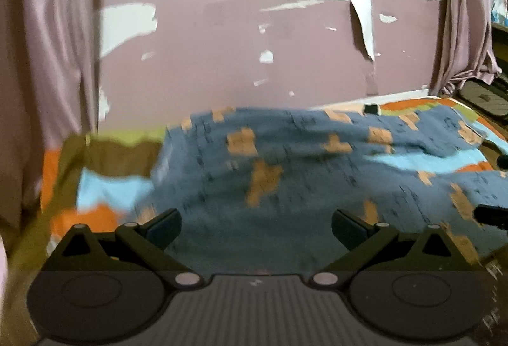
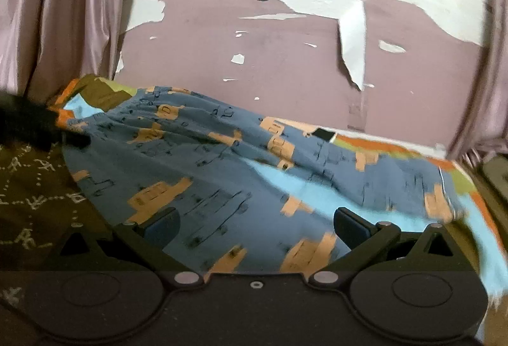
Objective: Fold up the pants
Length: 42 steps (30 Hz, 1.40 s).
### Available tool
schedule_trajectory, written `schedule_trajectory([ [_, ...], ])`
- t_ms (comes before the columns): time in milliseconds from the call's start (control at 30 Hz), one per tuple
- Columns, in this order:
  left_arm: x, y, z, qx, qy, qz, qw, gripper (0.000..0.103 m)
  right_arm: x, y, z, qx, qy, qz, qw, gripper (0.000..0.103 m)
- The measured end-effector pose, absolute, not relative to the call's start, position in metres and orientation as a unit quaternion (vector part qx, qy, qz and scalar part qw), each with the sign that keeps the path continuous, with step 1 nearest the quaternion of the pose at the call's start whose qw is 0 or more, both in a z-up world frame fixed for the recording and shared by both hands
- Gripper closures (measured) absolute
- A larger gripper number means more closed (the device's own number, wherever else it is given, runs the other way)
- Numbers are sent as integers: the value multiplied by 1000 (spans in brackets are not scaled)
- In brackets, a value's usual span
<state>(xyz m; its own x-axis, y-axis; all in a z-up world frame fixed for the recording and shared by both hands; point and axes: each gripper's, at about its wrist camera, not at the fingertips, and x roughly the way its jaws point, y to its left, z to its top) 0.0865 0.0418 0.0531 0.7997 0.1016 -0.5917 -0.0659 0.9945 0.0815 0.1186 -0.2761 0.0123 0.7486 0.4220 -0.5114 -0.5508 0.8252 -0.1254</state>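
1. Writing first: the pants (image 2: 222, 162) carry small dark doodle-like marks among orange blocks on blue cloth, none of them readable; the olive part of the bedspread (image 2: 35, 196) at the left shows white character-like signs, too blurred to make out.
2. The pants lie spread across the bed, waistband toward the left end near the wall, legs running to the right; between the two legs a strip of light-blue bedspread shows; a small black tag (image 2: 324, 134) sits on the cloth near the far edge.
3. Left gripper (image 1: 255, 227) low over the near edge of the pants, its fingers (image 1: 165, 227) wide apart with nothing between them.
4. Right gripper (image 2: 257, 225) likewise over the near side of the pants, fingers (image 2: 350, 227) spread wide, holding nothing.
5. The surface: a bed under a bedspread in olive, orange and light-blue patches.
6. The room: a mauve wall (image 1: 222, 44) with paint peeled off in big white flakes; pinkish curtains (image 1: 47, 28) hang at the left and right; the left wrist view is motion-blurred.
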Motion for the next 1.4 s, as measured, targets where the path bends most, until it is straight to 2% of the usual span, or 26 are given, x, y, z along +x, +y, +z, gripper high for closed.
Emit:
schedule_trajectory([
  [267,212,71,103,107,346,27,932,0,251,-263,56,-194,313,338,866,1],
  [533,321,95,61,123,325,-22,937,0,373,-246,19,-195,324,340,861,2],
  [700,355,107,43,105,351,-26,930,2,414,-238,-3,-216,345,331,851,24],
  [767,362,109,35,99,365,-34,925,11,423,-240,-7,-211,352,333,849,36],
  [833,365,110,29,97,374,-42,921,15,431,-242,-11,-206,366,340,842,48],
  [933,368,110,23,97,383,-52,917,19,437,-241,-16,-214,382,348,829,52],
  [1000,372,110,20,97,389,-57,914,25,439,-236,-20,-226,387,352,822,59],
  [1133,381,99,11,112,416,-54,901,57,440,-229,-22,-234,393,347,819,75],
  [1200,383,98,8,116,427,-58,895,66,438,-226,-22,-240,392,349,816,87],
  [1267,383,94,6,114,428,-61,895,89,434,-222,-22,-252,386,349,816,100],
  [1400,381,92,8,112,418,-40,901,100,426,-225,-17,-261,355,332,834,103],
])
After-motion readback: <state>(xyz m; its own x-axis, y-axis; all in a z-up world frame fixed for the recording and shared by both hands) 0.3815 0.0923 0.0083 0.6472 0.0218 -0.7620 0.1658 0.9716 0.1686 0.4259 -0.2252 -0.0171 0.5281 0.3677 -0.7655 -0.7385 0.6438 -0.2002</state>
